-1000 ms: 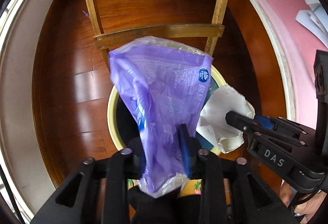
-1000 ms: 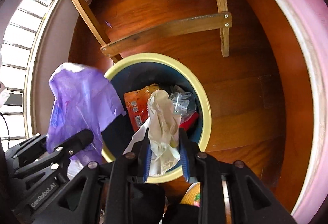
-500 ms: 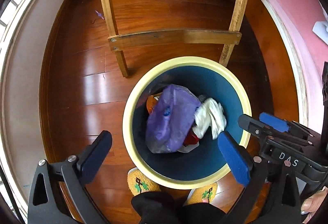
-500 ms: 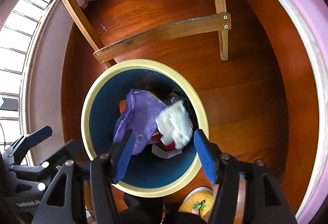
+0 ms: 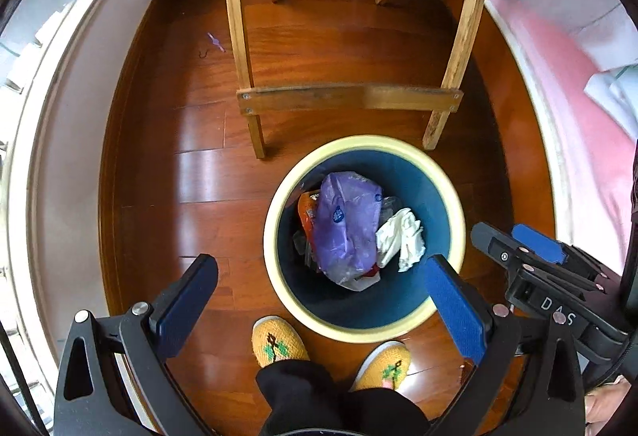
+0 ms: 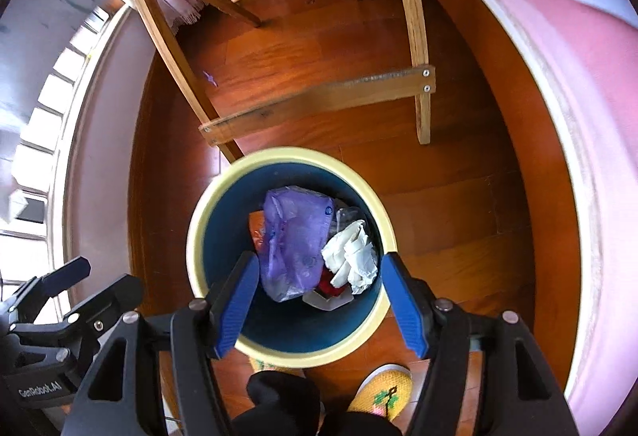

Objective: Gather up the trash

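Left wrist view: the left gripper [image 5: 319,296] hangs above the floor [image 5: 191,172] with its fingers [image 5: 454,302] spread wide and nothing between them. Below, the bin [image 5: 446,188] holds the purple bag [image 5: 345,226] and, touching its right side, the crumpled white paper [image 5: 400,238]. A wooden chair [image 5: 347,97] stands just beyond the bin; two yellow slippers [image 5: 279,344] are beside its near rim.

Right wrist view: the right gripper [image 6: 321,300] hovers over the bin [image 6: 207,212], its fingers [image 6: 402,304] opening, empty. The purple bag [image 6: 291,240] and white paper [image 6: 351,252] lie side by side inside.
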Motion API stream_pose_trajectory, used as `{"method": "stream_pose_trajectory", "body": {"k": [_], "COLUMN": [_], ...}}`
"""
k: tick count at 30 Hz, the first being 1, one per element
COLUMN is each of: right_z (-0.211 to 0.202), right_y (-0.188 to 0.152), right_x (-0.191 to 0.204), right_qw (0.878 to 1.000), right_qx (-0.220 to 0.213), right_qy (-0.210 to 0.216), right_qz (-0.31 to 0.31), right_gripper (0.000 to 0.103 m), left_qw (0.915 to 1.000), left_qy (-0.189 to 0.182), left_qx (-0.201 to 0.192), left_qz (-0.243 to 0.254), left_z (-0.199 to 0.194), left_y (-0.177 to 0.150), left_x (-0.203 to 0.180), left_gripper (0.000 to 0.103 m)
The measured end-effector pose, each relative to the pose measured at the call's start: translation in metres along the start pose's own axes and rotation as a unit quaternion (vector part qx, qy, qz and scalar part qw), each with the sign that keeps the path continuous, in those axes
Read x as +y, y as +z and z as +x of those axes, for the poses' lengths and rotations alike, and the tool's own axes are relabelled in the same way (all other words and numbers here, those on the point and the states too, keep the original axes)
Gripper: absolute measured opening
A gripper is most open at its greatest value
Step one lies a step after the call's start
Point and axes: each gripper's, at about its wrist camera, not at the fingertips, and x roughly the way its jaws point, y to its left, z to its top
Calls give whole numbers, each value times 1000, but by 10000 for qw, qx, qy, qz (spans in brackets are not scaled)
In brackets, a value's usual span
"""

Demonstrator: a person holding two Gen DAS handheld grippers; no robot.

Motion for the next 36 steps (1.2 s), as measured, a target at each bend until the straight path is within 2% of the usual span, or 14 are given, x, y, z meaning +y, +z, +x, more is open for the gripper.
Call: {"method": "stream_pose_trajectory", "body": {"k": [7,13,18,26,36], "right_z": [-70,-148,-215,-313,-408], "right_y": [12,29,45,69,86], "right_x": [11,20,32,44,71], "right_qw": [9998,9989,9974,9924,9824], "right_qx": [-211,-472,-672,-1160,-1745], "right_qy": [7,57,-91,18,231], "right_qz": [-14,-23,-254,-417,-625], "right_gripper": [69,69,69,69,69], "left_qw": [9998,9988,9969,9927,9835], "left_qy": [-43,-66,-152,4,265], "left_qx": [-169,-427,-719,-1202,-1791], "left_qz": [98,216,264,144,-69], "left_z": [-77,-155,-223,-319,-419], "left_y": [9,25,40,65,82], "left_x": [-14,-31,-47,-58,-57], "left_gripper": [102,102,102,102,102]}}
